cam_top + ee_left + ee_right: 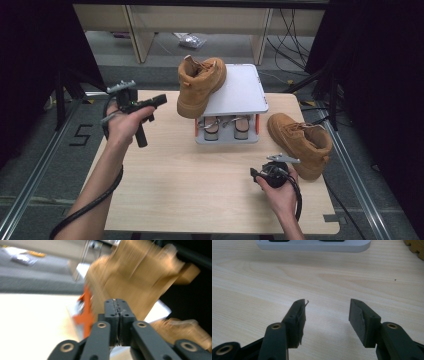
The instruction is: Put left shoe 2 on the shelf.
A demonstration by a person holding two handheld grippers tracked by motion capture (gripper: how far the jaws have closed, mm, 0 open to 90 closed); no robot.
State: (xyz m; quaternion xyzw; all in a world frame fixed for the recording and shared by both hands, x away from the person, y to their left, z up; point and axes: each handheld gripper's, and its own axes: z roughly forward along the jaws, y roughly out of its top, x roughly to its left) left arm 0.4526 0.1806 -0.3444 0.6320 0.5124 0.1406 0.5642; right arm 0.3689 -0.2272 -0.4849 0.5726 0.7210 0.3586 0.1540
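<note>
R gripper point(327, 315) jaws apart over table point(262, 277); L gripper point(116, 307) clenched empty; no legible writing.

Two forearms up from the near edge, a gripper in each hand

The left hand point(125, 125) is raised, its forearm slanting up from the lower left; the left gripper point(116, 305) has its jaws pressed flat together with nothing between them. The right hand point(280, 192) sits low and near, its right gripper point(327, 307) pointing ahead with jaws spread wide apart and empty.
</note>
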